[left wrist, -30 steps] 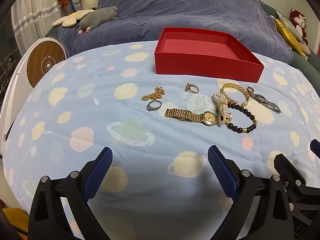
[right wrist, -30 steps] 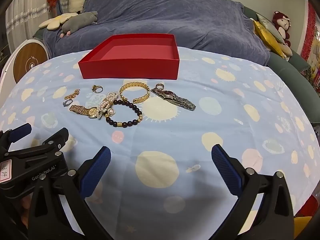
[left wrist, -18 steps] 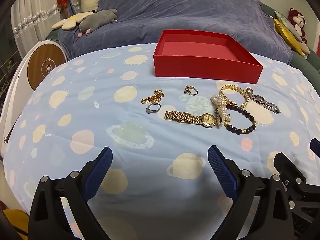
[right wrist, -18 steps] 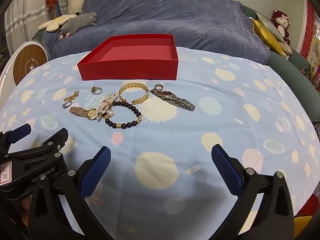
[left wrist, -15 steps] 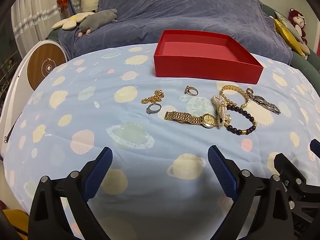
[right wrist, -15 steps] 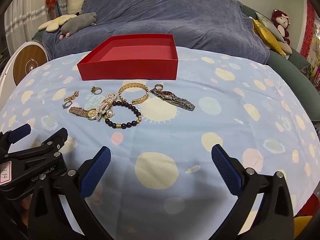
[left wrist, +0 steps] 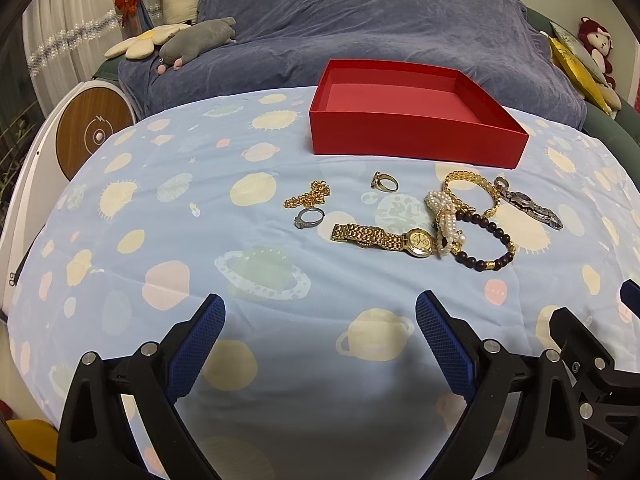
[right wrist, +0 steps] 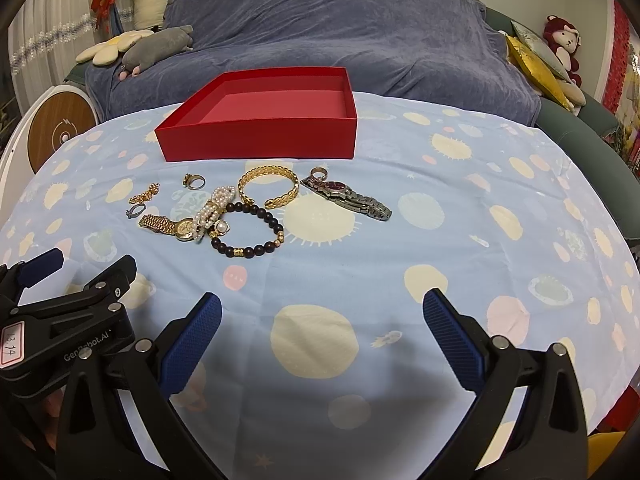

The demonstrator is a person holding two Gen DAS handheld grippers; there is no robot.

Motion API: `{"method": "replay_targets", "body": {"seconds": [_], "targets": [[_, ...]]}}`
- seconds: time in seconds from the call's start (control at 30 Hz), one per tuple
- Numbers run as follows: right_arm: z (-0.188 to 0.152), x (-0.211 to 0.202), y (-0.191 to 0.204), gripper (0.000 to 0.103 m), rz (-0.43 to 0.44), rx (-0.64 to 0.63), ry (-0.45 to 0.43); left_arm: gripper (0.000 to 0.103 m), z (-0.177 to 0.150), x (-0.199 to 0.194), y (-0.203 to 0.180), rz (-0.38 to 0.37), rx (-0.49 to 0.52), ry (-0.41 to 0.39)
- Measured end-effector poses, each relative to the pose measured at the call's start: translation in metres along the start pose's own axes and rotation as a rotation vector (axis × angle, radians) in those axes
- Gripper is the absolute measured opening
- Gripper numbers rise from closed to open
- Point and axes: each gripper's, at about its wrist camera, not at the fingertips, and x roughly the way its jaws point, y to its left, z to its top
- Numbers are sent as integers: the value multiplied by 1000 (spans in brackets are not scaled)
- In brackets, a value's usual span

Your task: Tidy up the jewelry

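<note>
Both tongs hover low over the tabletop (left wrist: 120,216) with nothing between their fingers: the left tongs (left wrist: 320,312) gape wide, and so do the right tongs (right wrist: 322,310). The red box (left wrist: 412,136) serves as landmark. All the jewelry lies on the cloth just in front of it: gold chain (left wrist: 308,196), silver ring (left wrist: 309,217), gold ring (left wrist: 384,182), gold watch (left wrist: 386,237), pearl bracelet (left wrist: 444,220), dark bead bracelet (left wrist: 486,242), gold bangle (right wrist: 269,187) and steel watch (right wrist: 348,197).
</note>
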Motion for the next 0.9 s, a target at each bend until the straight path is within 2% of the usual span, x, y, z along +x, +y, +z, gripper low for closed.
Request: {"method": "replay_targets", "body": {"seconds": [0.9], "targets": [[0,3,0,98,1,11,3,95,-2,1,-2,2,14,3]]}}
